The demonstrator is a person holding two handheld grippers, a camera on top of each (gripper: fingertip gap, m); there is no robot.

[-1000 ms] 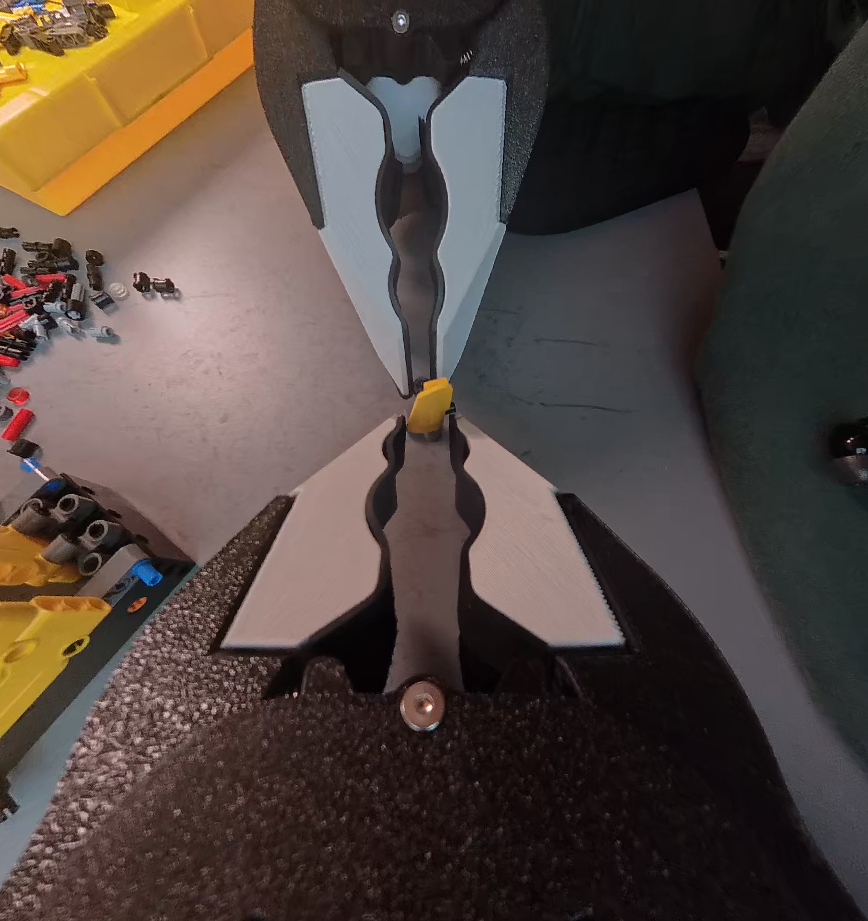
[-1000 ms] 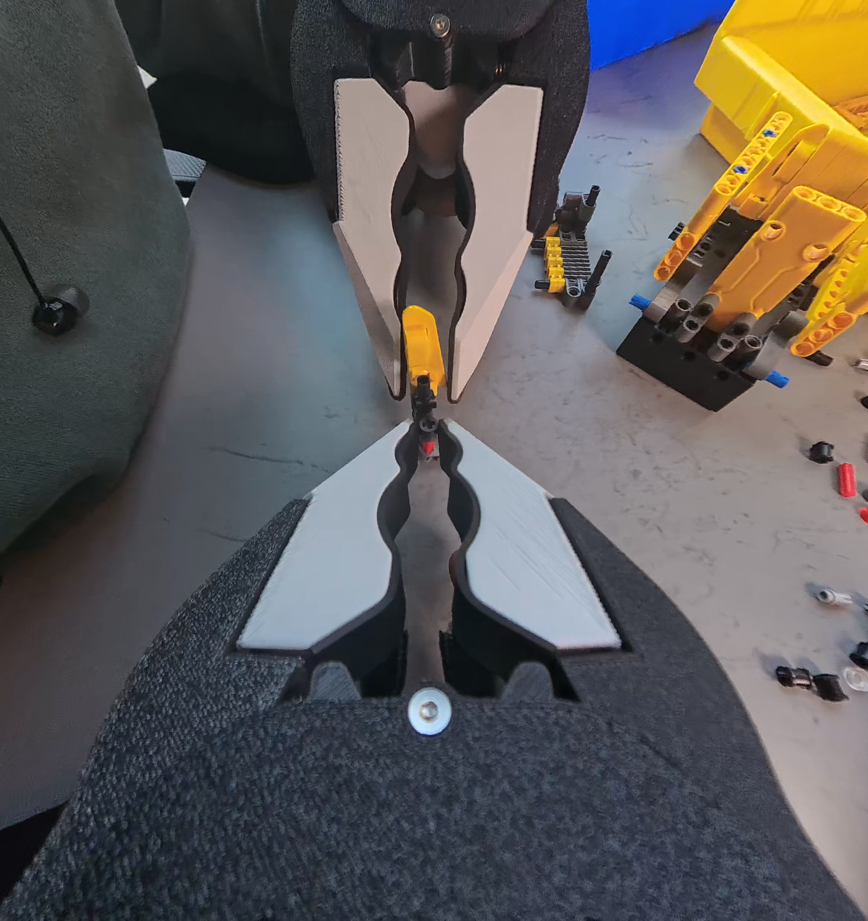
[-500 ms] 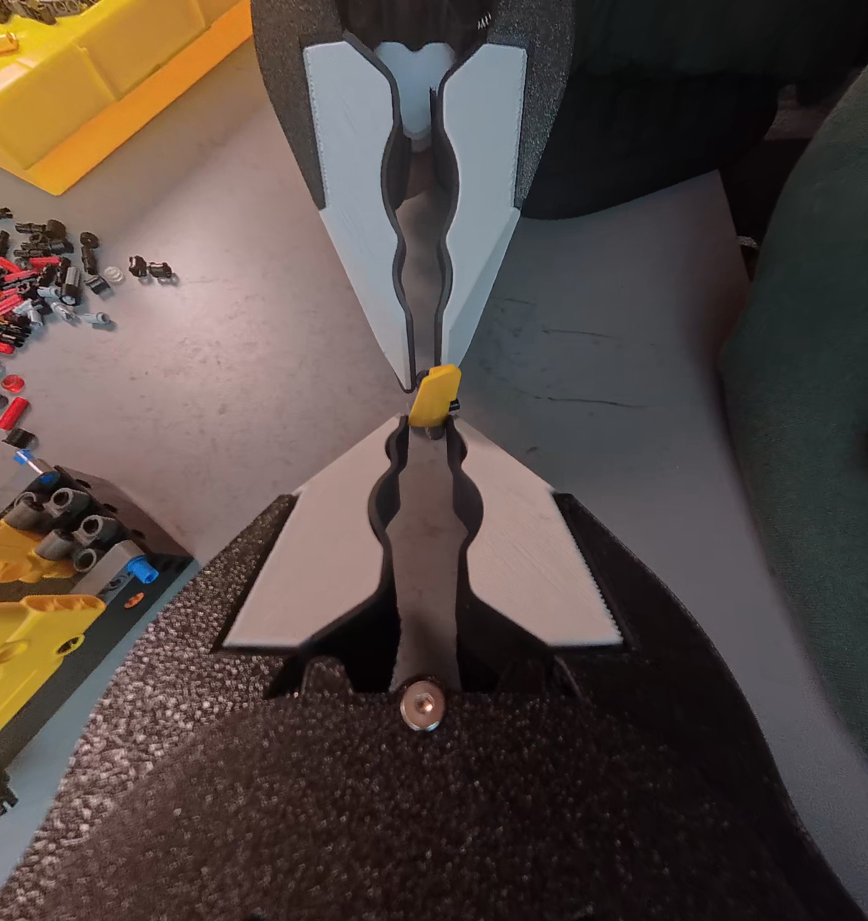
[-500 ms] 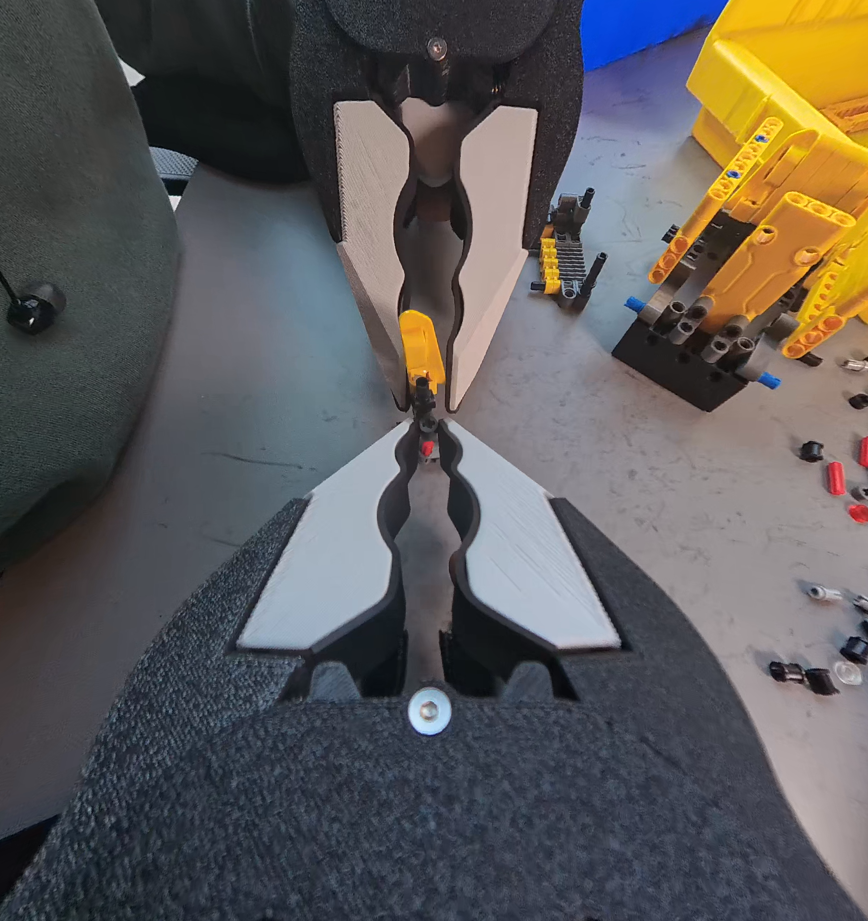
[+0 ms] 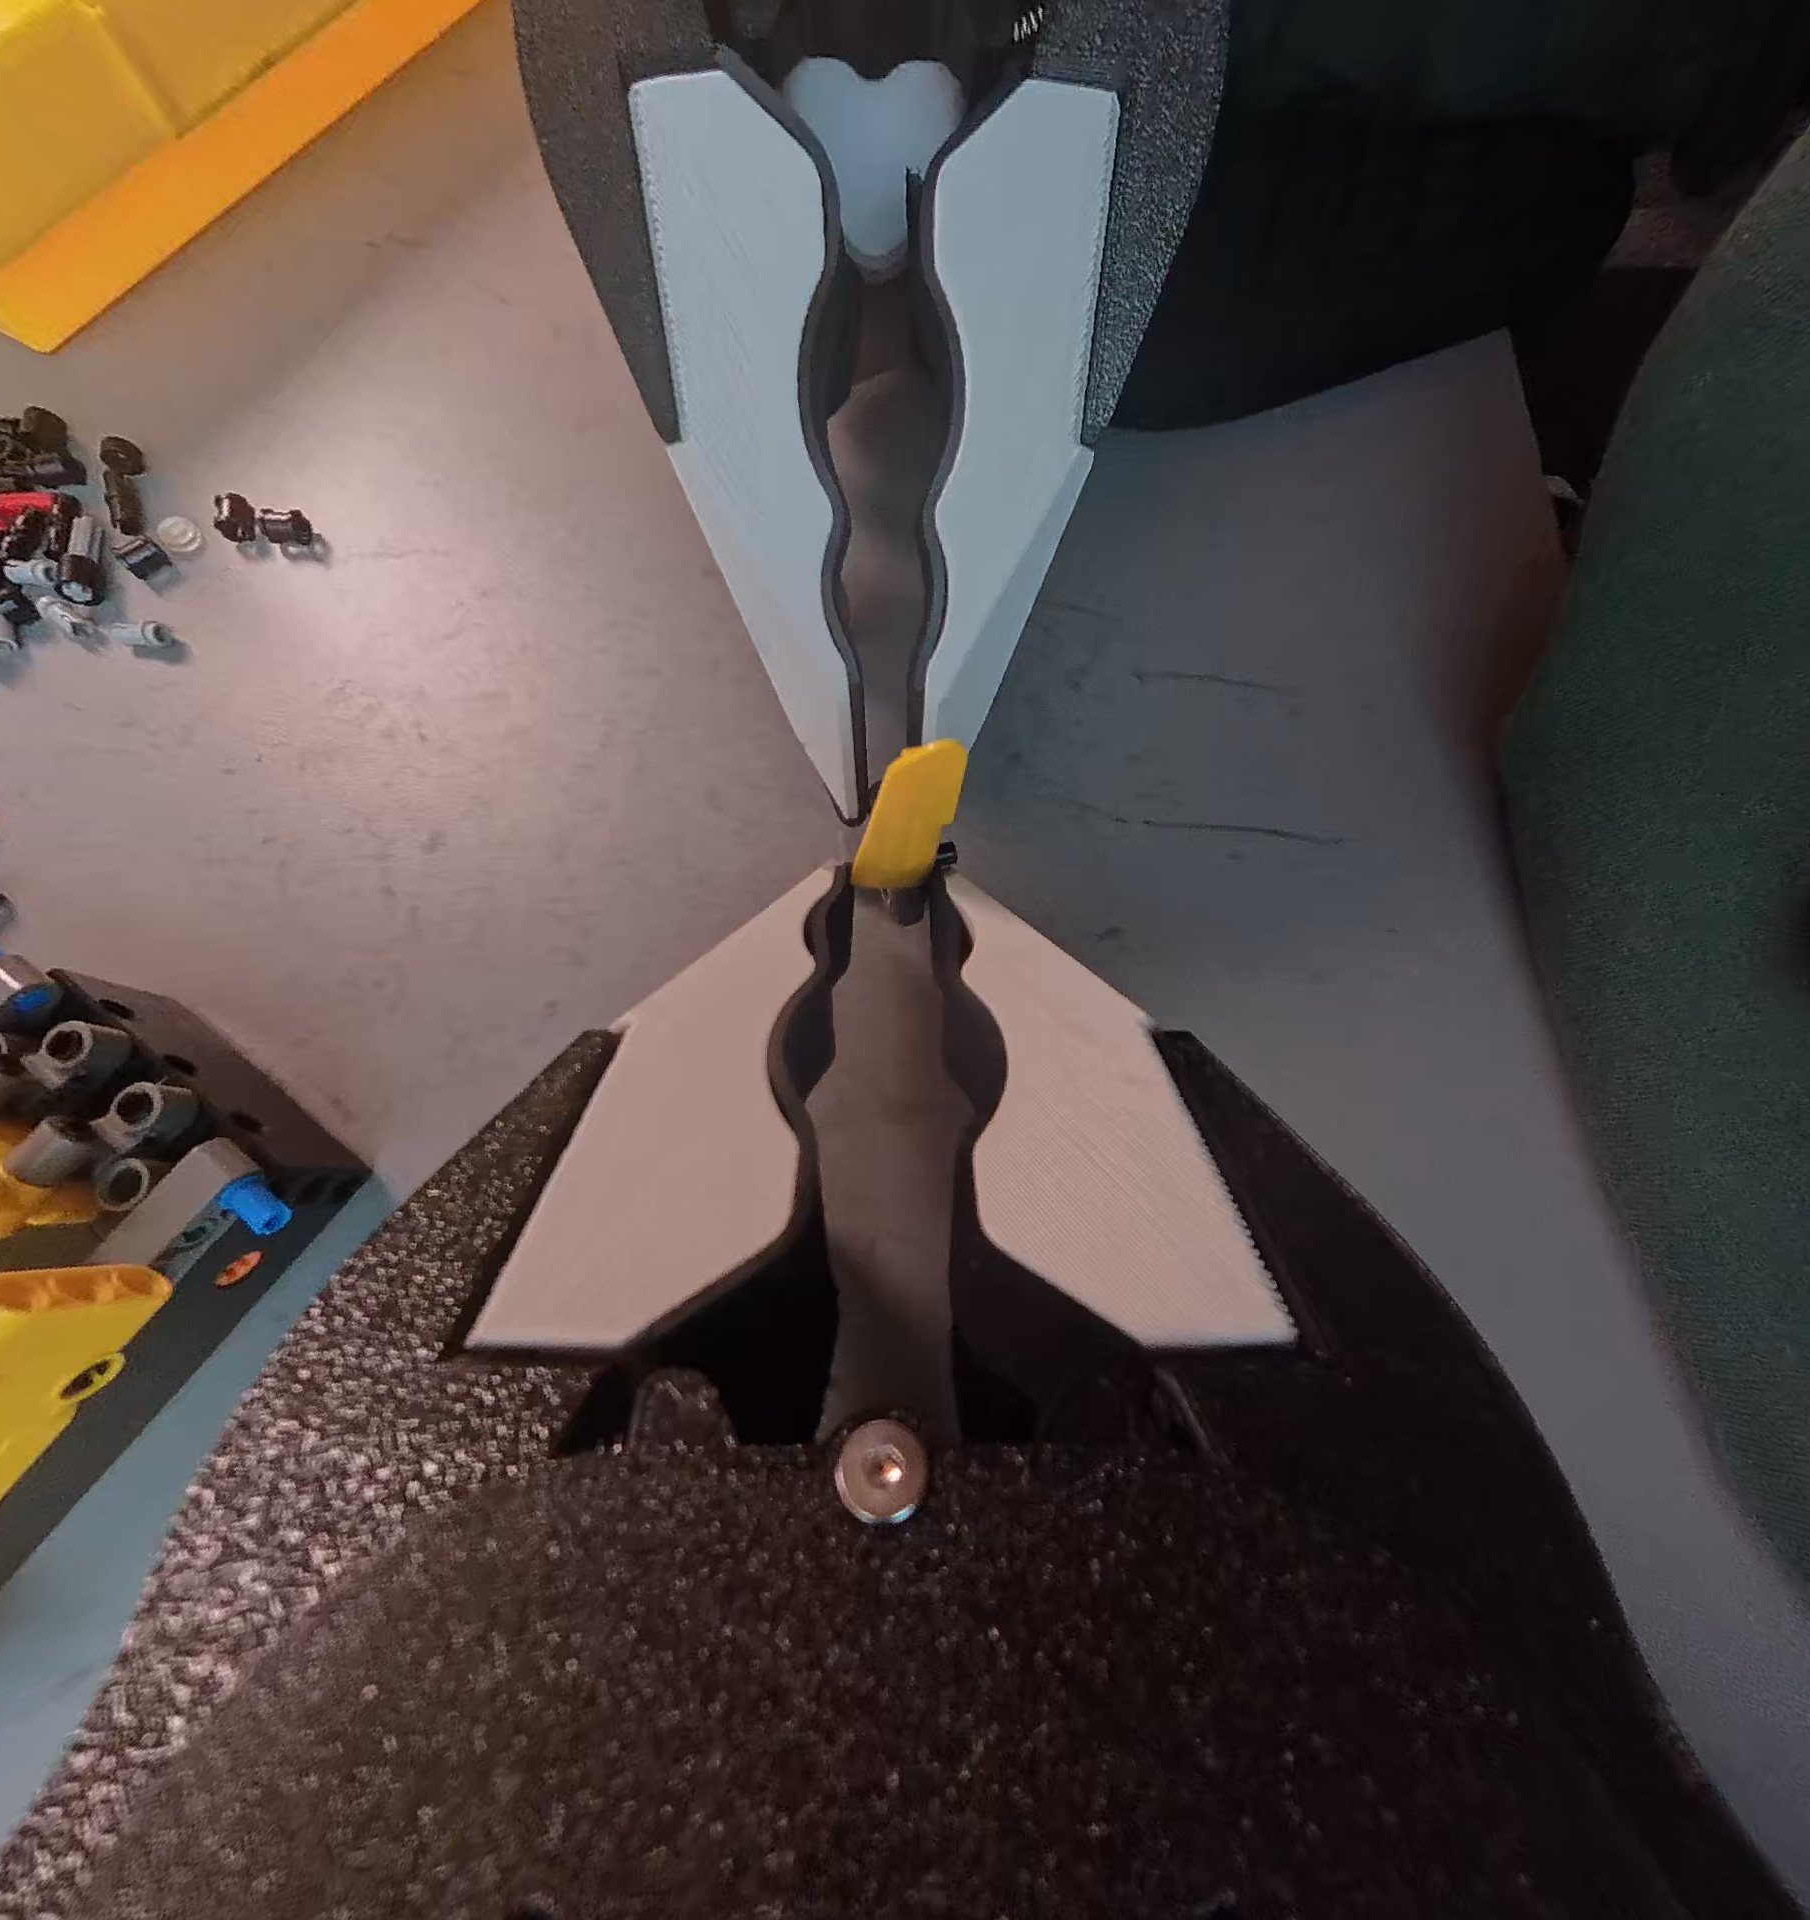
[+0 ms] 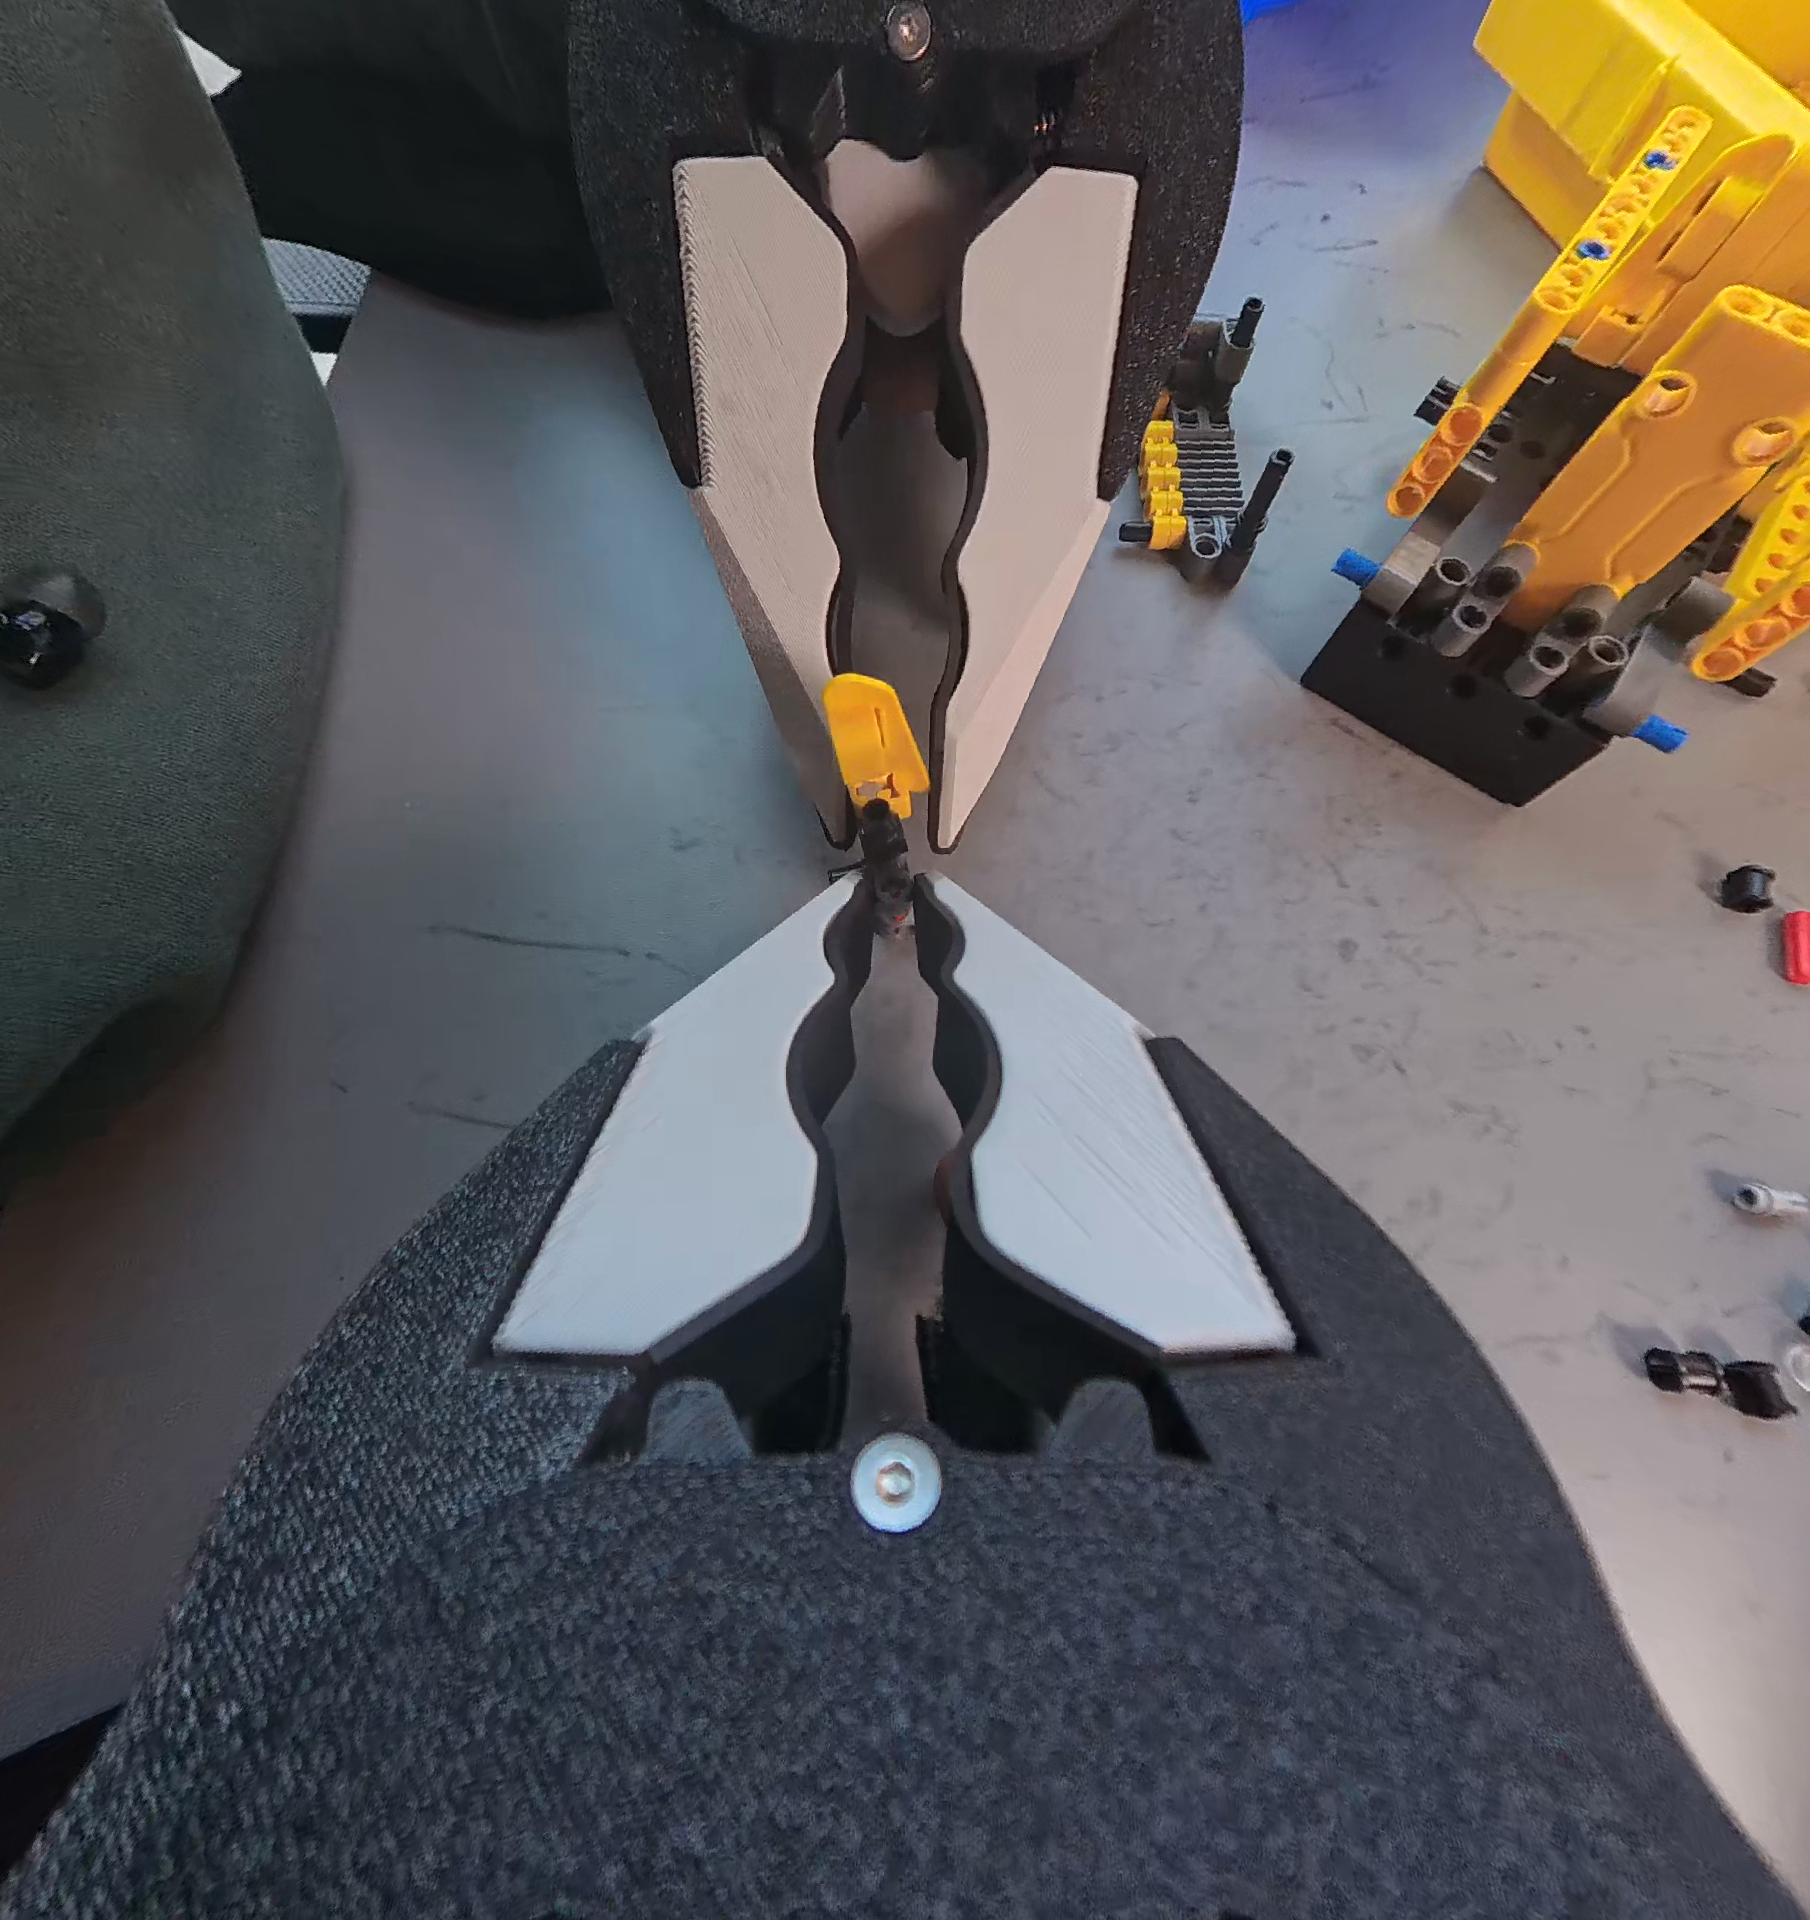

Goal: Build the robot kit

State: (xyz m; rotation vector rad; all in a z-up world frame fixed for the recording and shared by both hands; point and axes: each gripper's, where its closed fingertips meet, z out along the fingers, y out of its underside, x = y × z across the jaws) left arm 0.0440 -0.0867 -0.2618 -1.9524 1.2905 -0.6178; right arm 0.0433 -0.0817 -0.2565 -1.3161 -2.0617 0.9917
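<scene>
While the left gripper (image 5: 893, 883) pinches a yellow piece (image 5: 909, 816), the right gripper (image 6: 888, 902) clamps a black pin (image 6: 883, 847).

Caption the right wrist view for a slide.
Two grippers meet tip to tip, right gripper pinching a black pin joined to a yellow piece.

No writing, labels, brands, numbers or signs can be read in either wrist view.
</scene>
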